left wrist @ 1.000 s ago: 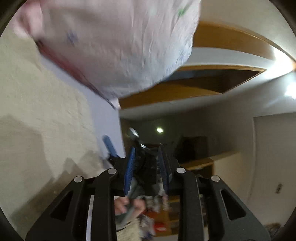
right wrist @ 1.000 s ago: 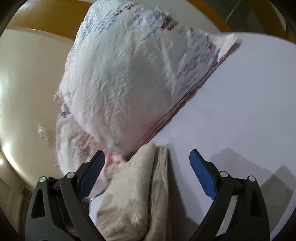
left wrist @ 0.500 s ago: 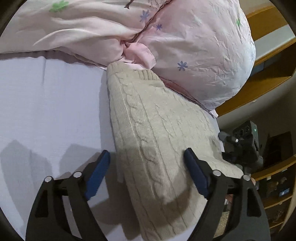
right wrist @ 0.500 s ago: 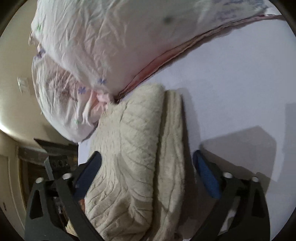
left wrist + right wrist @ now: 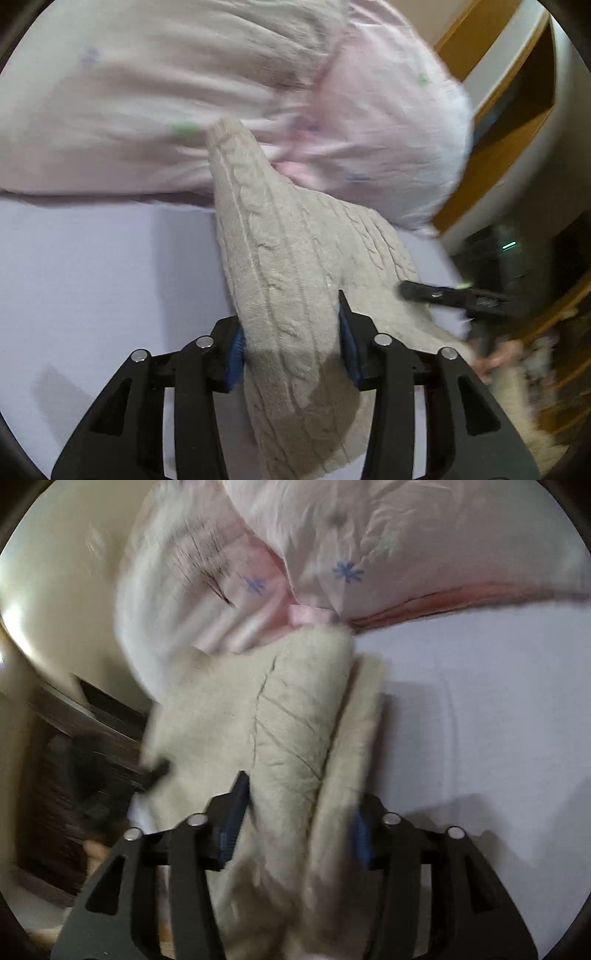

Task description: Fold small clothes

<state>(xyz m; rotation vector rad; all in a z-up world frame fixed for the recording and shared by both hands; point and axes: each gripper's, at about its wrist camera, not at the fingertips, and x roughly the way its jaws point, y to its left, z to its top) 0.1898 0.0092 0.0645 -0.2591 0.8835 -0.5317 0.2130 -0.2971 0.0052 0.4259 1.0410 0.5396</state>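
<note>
Both sets of tongs are clamped on the cream cable-knit sweater (image 5: 295, 266) now: the left tongs (image 5: 291, 343) have their blue pads pressed into a thick roll of the knit, and the right tongs (image 5: 295, 819) are squeezing a doubled-over edge of the same garment (image 5: 280, 731). Half a second ago both pairs stood wide apart on either side of the sweater; they have since closed in and bitten. The sweater lies on the pale lavender bed sheet (image 5: 103, 266), its far end tucked against the pink floral duvet (image 5: 155, 96) just beyond it. In the left view the right tool's black tip (image 5: 436, 293) shows on the sweater's right side. The risk from here looks like this: each grip seems to hold a bulky bunch rather than a clean edge, so lifting could drag several layers together and undo the fold, or the heavy knit could slip out. The far end touching the duvet might also snag and pull it along. Both views are blurred, so finer detail is hard to tell.
</note>
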